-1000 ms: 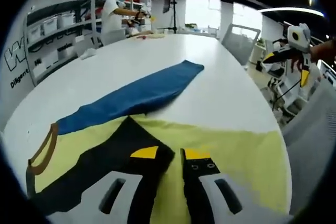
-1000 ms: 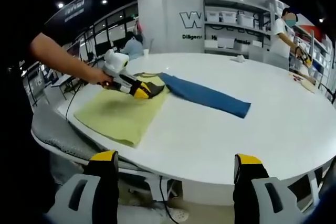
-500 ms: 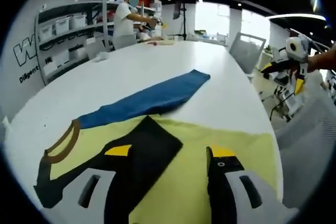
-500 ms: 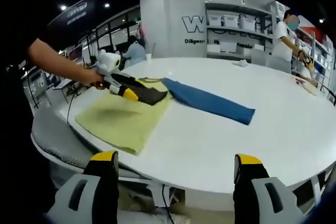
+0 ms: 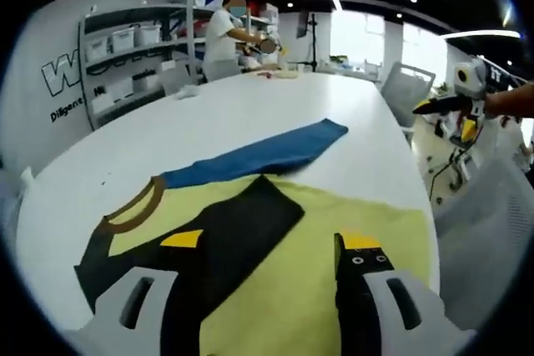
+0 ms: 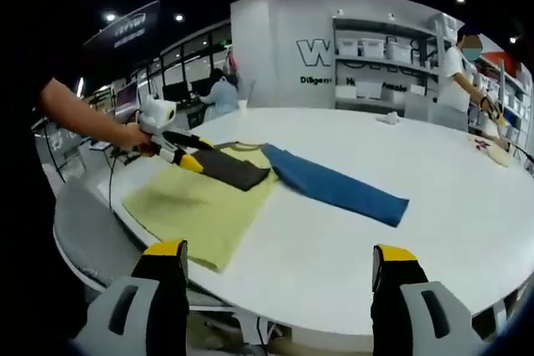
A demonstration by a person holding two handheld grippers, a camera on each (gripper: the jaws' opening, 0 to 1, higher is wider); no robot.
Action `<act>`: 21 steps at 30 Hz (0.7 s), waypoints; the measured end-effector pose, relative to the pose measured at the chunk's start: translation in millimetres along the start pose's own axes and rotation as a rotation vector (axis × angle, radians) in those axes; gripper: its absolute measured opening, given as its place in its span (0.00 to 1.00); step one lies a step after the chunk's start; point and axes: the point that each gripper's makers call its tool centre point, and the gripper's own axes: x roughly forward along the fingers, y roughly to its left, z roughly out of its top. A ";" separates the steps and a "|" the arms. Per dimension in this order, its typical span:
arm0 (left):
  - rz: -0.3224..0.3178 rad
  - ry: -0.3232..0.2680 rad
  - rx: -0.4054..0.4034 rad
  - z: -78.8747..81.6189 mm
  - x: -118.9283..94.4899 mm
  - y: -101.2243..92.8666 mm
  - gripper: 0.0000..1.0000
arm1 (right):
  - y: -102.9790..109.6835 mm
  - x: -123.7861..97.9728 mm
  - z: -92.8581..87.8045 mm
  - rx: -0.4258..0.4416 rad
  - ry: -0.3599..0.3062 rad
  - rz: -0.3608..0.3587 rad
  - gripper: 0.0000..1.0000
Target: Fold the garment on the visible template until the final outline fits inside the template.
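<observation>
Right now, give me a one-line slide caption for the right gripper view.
Left gripper open above dark sleeve on yellow template; blue sleeve unfolded.

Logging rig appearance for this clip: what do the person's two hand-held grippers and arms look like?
Both match: the left hand-held gripper and the right hand-held gripper each have two light-grey jaws with slotted cut-outs, black inner faces and yellow tips. Seen from the right gripper view, the left one carries a white housing at the back, with a dark cable hanging below. The person's forearm is bare under a dark sleeve.
</observation>
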 end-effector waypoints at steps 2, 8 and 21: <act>0.005 -0.004 -0.001 0.1 -2.5 -0.3 0.65 | 2.4 -2.5 4.9 0.016 -0.021 0.014 0.92; 0.020 -0.009 -0.008 -2.0 -9.3 0.1 0.68 | 2.2 -6.3 8.3 0.014 -0.033 0.012 0.95; 0.061 -0.028 -0.071 -12.6 -37.1 -9.3 0.88 | 4.0 -0.5 8.4 0.001 -0.011 -0.021 0.95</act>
